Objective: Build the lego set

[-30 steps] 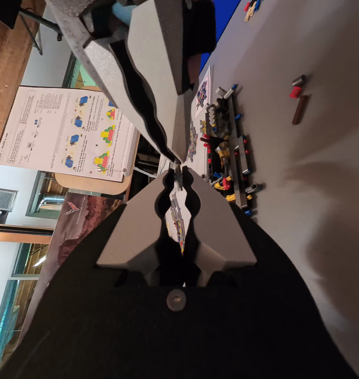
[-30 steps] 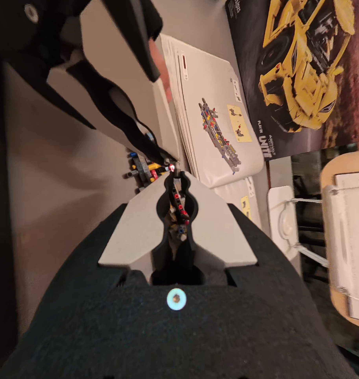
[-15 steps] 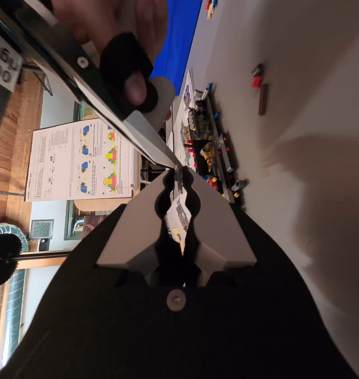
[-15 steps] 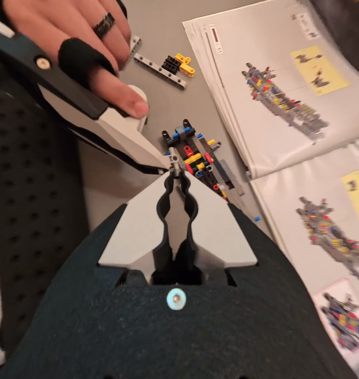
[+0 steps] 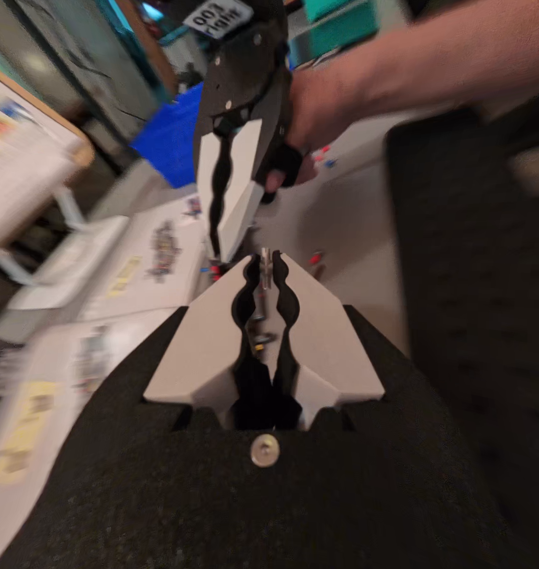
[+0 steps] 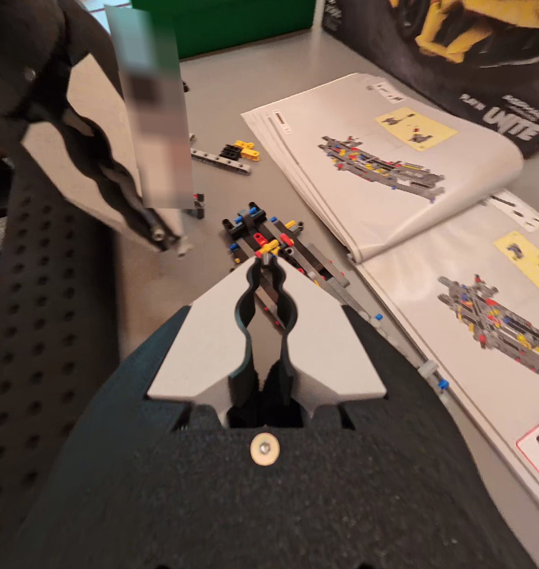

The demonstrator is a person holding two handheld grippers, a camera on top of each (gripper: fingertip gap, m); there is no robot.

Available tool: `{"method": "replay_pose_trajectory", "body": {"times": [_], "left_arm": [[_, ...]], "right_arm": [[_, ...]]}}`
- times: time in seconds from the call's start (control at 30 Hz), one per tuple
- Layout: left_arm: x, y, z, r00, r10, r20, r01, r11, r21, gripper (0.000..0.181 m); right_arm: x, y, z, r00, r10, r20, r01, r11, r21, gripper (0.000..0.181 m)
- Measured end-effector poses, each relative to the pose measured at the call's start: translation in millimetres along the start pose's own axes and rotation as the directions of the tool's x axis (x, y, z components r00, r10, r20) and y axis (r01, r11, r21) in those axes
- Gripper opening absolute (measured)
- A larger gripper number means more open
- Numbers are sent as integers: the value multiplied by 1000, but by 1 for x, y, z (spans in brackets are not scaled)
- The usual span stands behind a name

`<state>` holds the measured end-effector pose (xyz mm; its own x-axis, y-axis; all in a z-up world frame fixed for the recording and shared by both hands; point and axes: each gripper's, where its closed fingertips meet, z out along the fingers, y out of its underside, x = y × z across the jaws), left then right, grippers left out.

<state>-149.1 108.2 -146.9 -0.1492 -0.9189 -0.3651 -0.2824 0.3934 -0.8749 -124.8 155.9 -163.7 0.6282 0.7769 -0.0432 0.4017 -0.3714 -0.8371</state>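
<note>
My left gripper (image 5: 265, 257) is shut on a small light grey lego piece (image 5: 265, 269) that stands up between its tips. It also shows at the upper left of the right wrist view (image 6: 169, 241), with the piece (image 6: 183, 248) sticking out. My right gripper (image 6: 265, 261) is shut on a small grey pin (image 6: 265, 258), just above the long dark chassis assembly (image 6: 292, 246) with red, yellow and blue pins on the grey table (image 6: 219, 77). In the blurred left wrist view the right gripper (image 5: 220, 251) points down, just left of my left tips.
An open instruction booklet (image 6: 385, 172) lies right of the chassis, with the set's box (image 6: 446, 46) behind it. A grey beam with black and yellow parts (image 6: 231, 155) lies farther back. A green bin (image 6: 225, 21) stands at the far edge. A person's forearm (image 5: 400, 70) crosses above. Left tips to right tips: about 6 centimetres.
The two grippers, tip to tip on one small grey part before, have drawn apart, each with a grey piece. Both views have swung round; the right gripper now hangs over the chassis.
</note>
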Motion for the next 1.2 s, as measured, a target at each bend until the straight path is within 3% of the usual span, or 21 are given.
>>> {"method": "replay_pose_trajectory", "body": {"times": [0.07, 0.17, 0.37, 0.6, 0.77, 1.2], "left_arm": [[12, 0, 5, 972, -193, -137, 194, 981, -6, 7], [29, 26, 17, 920, -311, -237, 277, 947, -165, 7], [47, 63, 20, 931, -250, -265, 129, 907, -401, 7], [49, 76, 10, 932, -184, -313, -30, 820, -572, 13], [49, 75, 11, 927, -156, -341, -92, 786, -611, 12], [43, 81, 11, 931, -202, -303, -87, 686, -723, 7]], "right_arm": [[7, 8, 1, 997, 15, -73, -12, 999, 48, 5], [14, 20, -2, 984, 0, -177, 10, 998, 56, 5], [9, 28, -2, 976, -41, -213, 51, 998, 44, 5], [5, 32, 3, 983, -45, -181, 52, 998, 39, 5], [7, 33, 0, 984, -29, -173, 38, 998, 47, 5], [11, 34, -4, 986, -7, -169, 18, 998, 65, 5]]}}
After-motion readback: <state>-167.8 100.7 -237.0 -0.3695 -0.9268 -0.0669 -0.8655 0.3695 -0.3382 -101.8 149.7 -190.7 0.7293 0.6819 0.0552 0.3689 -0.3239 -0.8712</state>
